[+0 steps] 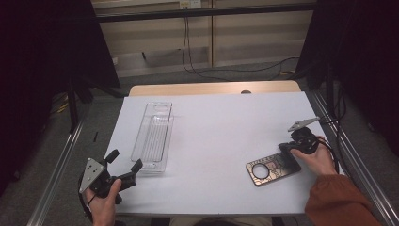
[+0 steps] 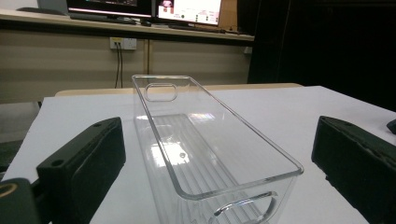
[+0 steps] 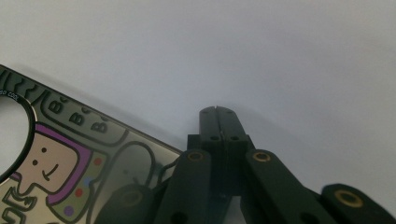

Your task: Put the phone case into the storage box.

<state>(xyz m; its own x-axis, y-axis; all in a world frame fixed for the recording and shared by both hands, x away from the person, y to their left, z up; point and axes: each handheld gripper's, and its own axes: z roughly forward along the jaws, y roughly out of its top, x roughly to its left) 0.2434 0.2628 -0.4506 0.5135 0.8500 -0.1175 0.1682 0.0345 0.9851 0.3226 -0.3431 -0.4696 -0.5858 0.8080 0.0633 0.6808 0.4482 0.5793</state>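
Note:
A clear plastic tray (image 1: 153,136) lies lengthwise on the left of the white table (image 1: 226,117). My left gripper (image 1: 124,161) sits at the tray's near end, open, with one jaw on either side of the tray's end (image 2: 161,149) and neither touching it. On the right lies a dark phone case (image 1: 273,168) printed with a cartoon figure and pierced by a round hole. My right gripper (image 1: 285,147), held by a hand in an orange sleeve, is at the case's far right corner. Its jaws are shut (image 3: 217,112) with nothing between them, tips over the bare table beside the case (image 3: 70,163).
The white sheet covers a wooden tabletop (image 1: 211,88) whose far edge shows. Metal rails (image 1: 61,160) run along both sides of the table. Cables (image 1: 197,66) trail across the floor behind it. Dark curtains hang at left and right.

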